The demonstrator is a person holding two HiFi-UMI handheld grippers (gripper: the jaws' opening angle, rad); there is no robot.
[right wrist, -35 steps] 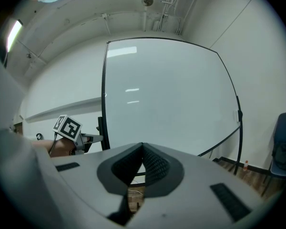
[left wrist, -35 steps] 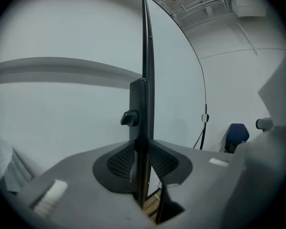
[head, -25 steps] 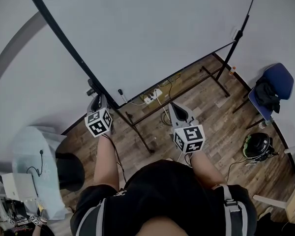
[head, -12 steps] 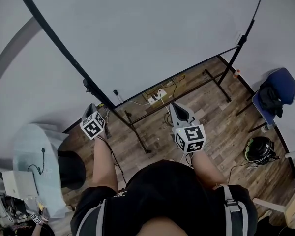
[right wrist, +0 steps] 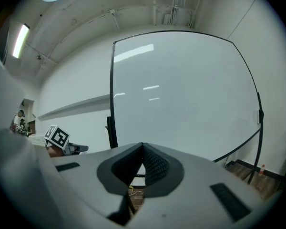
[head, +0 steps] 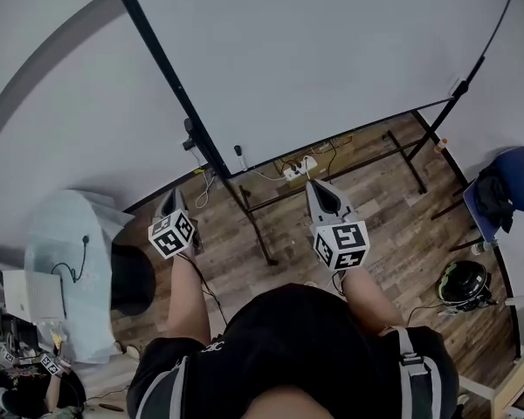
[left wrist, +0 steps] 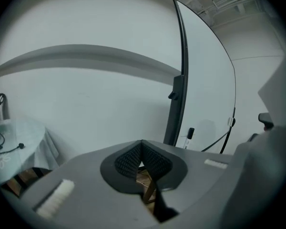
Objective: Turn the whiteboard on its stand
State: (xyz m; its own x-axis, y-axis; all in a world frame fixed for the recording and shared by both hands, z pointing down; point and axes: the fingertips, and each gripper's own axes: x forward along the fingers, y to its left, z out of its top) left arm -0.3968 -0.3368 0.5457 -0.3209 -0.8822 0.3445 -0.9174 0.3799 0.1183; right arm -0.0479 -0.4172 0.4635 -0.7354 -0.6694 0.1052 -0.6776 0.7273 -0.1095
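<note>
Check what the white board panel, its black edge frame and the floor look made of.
Large white board panel: smooth, glossy coating, since bright streaks mirror on it; the core can't be told. Thin black edge frame: matte, probably painted metal or plastic. Brown plank floor: wood-grain boards with seams, real wood or laminate.

Room dim, grey, evenly lit; shadows faint. Glow from long ceiling strip lamp (right wrist: 19,39) upper left; pale streaks glare on big white black-framed whiteboard (right wrist: 181,128). Gripper views fisheye-bent, black corners, near foreground soft.
</note>
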